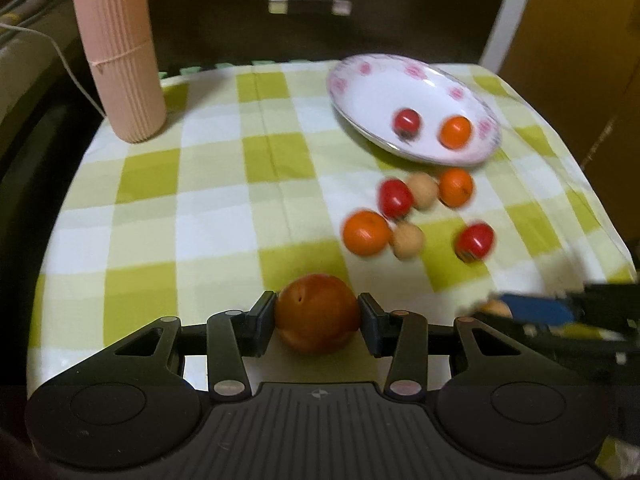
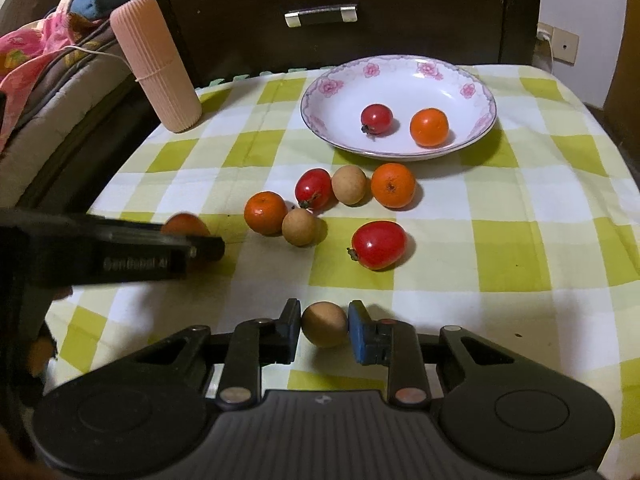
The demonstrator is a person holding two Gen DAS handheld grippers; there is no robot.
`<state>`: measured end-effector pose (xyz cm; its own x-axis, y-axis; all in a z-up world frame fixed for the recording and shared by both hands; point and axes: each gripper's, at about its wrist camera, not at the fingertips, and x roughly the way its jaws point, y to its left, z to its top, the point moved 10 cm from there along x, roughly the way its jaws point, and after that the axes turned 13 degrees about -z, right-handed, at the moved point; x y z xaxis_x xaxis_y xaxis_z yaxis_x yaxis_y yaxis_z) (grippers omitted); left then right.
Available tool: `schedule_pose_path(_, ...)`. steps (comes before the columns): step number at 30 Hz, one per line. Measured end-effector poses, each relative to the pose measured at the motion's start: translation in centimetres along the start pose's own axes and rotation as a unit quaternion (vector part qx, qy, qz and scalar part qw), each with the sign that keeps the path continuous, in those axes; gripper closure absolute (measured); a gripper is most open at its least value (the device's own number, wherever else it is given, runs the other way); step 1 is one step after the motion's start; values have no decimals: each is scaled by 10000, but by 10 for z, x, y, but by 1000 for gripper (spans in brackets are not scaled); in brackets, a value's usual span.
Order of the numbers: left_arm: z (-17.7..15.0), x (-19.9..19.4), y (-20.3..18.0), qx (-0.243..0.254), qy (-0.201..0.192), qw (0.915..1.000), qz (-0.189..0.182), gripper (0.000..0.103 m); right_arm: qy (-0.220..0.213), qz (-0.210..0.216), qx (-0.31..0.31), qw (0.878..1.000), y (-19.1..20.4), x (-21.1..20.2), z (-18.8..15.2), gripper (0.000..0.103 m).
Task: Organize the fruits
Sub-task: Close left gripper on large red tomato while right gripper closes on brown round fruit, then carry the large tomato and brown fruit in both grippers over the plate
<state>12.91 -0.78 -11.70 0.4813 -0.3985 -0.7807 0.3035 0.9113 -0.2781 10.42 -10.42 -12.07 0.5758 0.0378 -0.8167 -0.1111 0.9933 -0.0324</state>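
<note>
My left gripper (image 1: 318,316) is shut on a large orange fruit (image 1: 318,314), low over the cloth near the table's front; it also shows in the right wrist view (image 2: 192,240). My right gripper (image 2: 324,326) is shut on a small tan longan (image 2: 324,324). A white floral plate (image 2: 348,80) at the back right holds a red fruit (image 2: 377,119) and an orange (image 2: 429,127). Between plate and grippers lie two oranges (image 2: 265,213) (image 2: 393,185), two red fruits (image 2: 313,189) (image 2: 378,245) and two longans (image 2: 349,184) (image 2: 299,227).
A tall pink ribbed cylinder (image 2: 156,64) stands at the back left corner of the green-checked tablecloth (image 2: 520,220). A dark drawer front with a metal handle (image 2: 320,14) is behind the table. Bedding lies off the left edge (image 2: 36,80).
</note>
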Motion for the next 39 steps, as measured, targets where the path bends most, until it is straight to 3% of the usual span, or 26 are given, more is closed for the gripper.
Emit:
schedule_pose_path(6,-16,-2,-17,226,151,9995,-142,51,51,-51,-54,10000,-4,-4,-10,78)
schedule_pose_path(18,-20,7,-23,479,193,9986,-64,47,118,-128,-268,9995,0,0,-21,77)
schedule_pose_path(24,-17,9,-23,407,158,9990,-113,42,173,-115,-224,9995,-1,-1,-22,77)
schedule_pose_path(39,-14,13,-23,459,100,9988,-98,43,239,-158,-175,9994,-2,-2,-24,76)
